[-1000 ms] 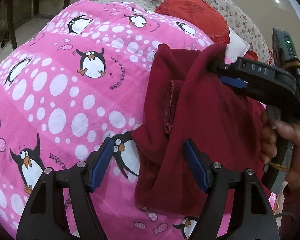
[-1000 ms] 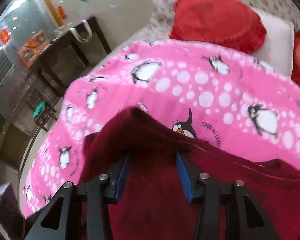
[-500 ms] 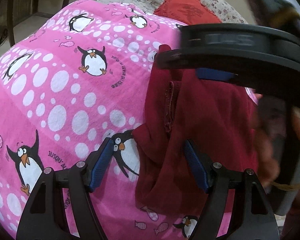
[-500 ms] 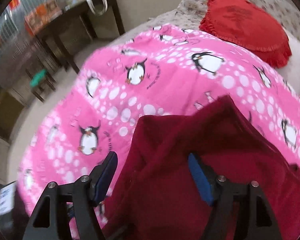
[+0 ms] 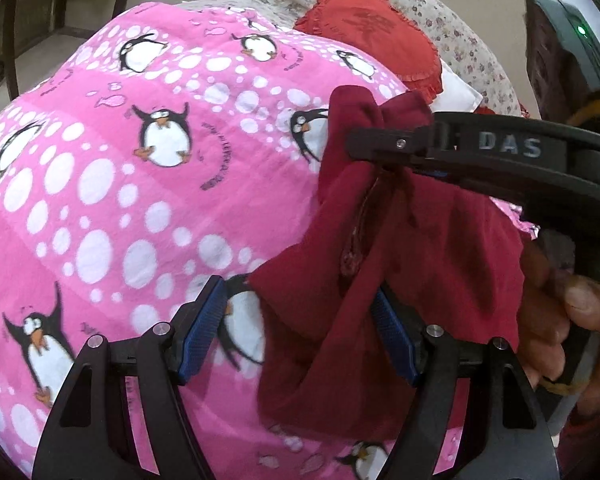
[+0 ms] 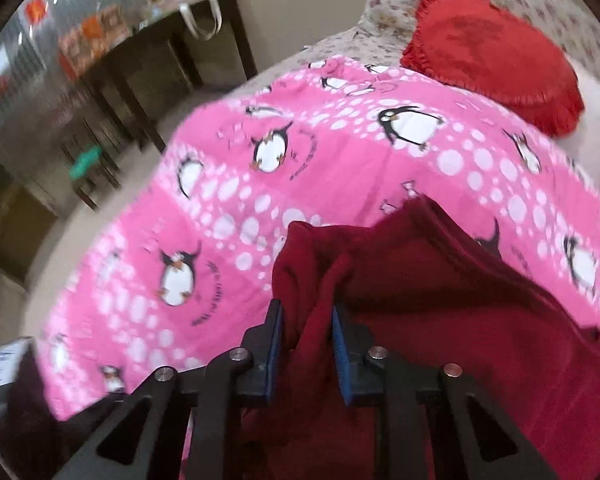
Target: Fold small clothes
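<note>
One crumpled maroon garment (image 5: pixel 412 248)

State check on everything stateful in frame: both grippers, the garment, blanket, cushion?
right gripper: shut on the dark red garment, a bunched fold pinched between its pads.
left gripper: open, jaws wide, the garment's edge lying between them, not clamped.
dark red garment: crumpled, partly lifted at the far end, not yet folded flat.
pink penguin blanket: spread out under the garment.
red heart cushion: lying at the head of the bed, untouched.
</note>
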{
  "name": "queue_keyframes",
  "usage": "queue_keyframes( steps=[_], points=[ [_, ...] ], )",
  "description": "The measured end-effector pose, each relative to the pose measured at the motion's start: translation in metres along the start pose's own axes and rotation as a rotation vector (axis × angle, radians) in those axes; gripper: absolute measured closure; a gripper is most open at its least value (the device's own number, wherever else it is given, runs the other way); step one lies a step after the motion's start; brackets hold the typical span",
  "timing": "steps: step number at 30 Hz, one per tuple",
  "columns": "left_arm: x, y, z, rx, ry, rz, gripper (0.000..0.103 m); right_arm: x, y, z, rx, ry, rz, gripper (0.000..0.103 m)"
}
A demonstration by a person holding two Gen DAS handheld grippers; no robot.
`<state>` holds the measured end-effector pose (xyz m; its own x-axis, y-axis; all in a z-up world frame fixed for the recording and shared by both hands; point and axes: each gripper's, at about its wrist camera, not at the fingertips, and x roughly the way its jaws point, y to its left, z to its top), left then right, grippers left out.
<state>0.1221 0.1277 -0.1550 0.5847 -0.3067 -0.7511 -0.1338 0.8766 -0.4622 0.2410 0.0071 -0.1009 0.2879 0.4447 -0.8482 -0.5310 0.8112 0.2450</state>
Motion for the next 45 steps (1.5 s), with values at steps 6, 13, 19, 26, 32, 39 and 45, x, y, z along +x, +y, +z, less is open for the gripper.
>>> queue_keyframes(
  steps=[6,13,19,26,32,39,45],
  points=[
    [0.007,-0.014,-0.001,0.036,-0.004,0.015,0.037,0.003,0.012,-0.001,-0.030,0.011,-0.040,0.077],
    [0.006,-0.012,-0.002,0.037,-0.007,0.008,0.037,0.018,0.022,0.009,-0.064,0.038,-0.140,0.042],
    [0.008,-0.013,-0.008,0.045,-0.010,0.018,0.038,0.041,0.031,0.012,-0.101,0.090,-0.196,0.027],
    [0.008,-0.014,-0.011,0.048,-0.007,0.020,0.039,0.042,0.024,0.008,-0.142,0.090,-0.198,0.053],
    [-0.012,-0.033,-0.004,0.105,-0.017,-0.033,0.063,-0.012,-0.008,-0.001,-0.020,-0.030,0.031,0.084],
    [-0.045,-0.103,0.002,0.227,-0.058,-0.131,0.066,-0.099,-0.044,-0.018,0.055,-0.166,0.125,0.085],
    [-0.040,-0.181,-0.012,0.354,-0.029,-0.220,0.067,-0.170,-0.103,-0.059,0.150,-0.303,0.124,0.086]
  ],
)
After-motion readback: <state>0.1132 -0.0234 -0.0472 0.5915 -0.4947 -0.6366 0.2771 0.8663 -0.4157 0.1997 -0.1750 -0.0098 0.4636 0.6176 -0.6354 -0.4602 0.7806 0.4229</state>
